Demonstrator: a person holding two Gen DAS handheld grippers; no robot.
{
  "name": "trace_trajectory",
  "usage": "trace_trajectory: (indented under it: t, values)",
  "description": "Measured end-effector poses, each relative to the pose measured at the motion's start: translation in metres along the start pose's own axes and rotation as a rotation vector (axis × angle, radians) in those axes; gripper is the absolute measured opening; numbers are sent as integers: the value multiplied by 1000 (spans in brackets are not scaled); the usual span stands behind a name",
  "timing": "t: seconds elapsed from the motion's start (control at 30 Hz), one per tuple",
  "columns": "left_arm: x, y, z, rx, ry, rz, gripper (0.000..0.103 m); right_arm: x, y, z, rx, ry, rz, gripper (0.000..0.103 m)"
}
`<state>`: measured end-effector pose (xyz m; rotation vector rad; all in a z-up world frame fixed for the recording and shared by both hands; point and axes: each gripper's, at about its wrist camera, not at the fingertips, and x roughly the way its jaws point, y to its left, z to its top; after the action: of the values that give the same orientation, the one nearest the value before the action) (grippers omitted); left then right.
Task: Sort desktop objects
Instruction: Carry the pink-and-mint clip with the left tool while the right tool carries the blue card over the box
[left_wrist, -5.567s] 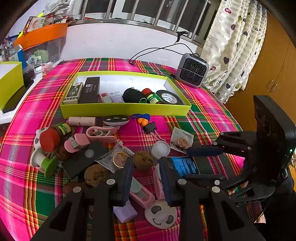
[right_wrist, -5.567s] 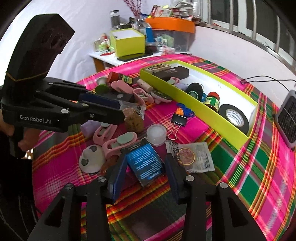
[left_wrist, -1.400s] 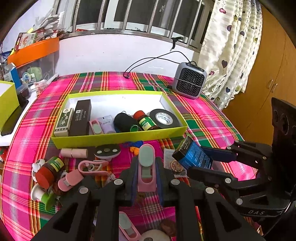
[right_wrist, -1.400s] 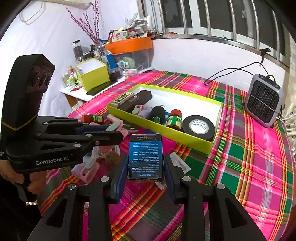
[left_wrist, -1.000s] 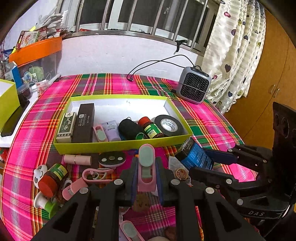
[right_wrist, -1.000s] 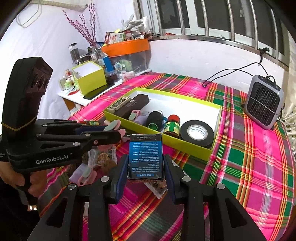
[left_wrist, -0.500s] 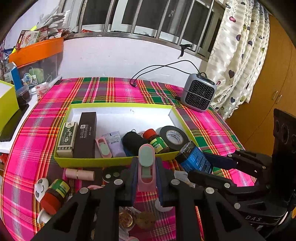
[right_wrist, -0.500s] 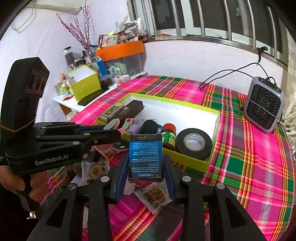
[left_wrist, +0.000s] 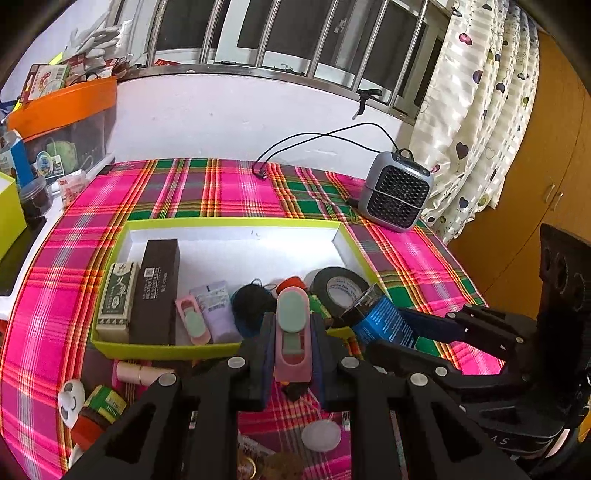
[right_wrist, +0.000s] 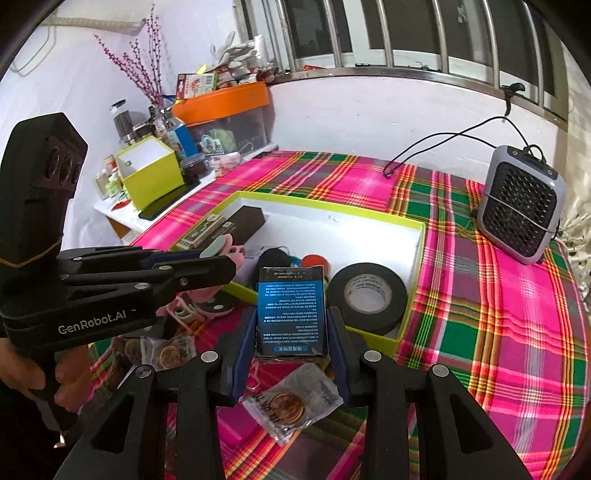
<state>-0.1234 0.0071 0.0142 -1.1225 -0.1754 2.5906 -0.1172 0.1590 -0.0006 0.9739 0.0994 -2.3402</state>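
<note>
My left gripper (left_wrist: 292, 334) is shut on a pink clip with a green slider (left_wrist: 293, 325), held above the near wall of the lime tray (left_wrist: 236, 222). My right gripper (right_wrist: 291, 334) is shut on a blue and black box (right_wrist: 291, 310), also held at the tray's near wall; the same box (left_wrist: 380, 319) shows at the right in the left wrist view. The tray holds a dark long box (left_wrist: 157, 288), a green carton (left_wrist: 117, 299), a pink clip (left_wrist: 192, 320), a lilac tube (left_wrist: 216, 308), black thread (left_wrist: 251, 301) and a black tape roll (right_wrist: 367, 293).
Loose items lie on the plaid cloth in front of the tray: a coin packet (right_wrist: 291, 400), a red-capped jar (left_wrist: 96, 415), a pink tube (left_wrist: 142, 373), a white cap (left_wrist: 320, 435). A grey mini fan (right_wrist: 521, 210) with a cable stands at the back right. A cluttered side shelf (right_wrist: 147, 177) is left.
Both grippers have carried their objects forward from over the loose pile to the tray's near wall. Neither grip has changed.
</note>
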Motion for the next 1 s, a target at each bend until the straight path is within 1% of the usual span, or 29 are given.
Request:
trace_trajectory:
  t: [0.37,0.73,1.0]
  values:
    - [10,1,12,-5,-6,-2,18,9,-13,6,26,2,-18,39]
    - [17,30,20,-61,-14,36,18,25,-28,12,63,14,-52,39]
    - [25,43,24,-82,-12,50,18,35,-39,14,84,21,-73,39]
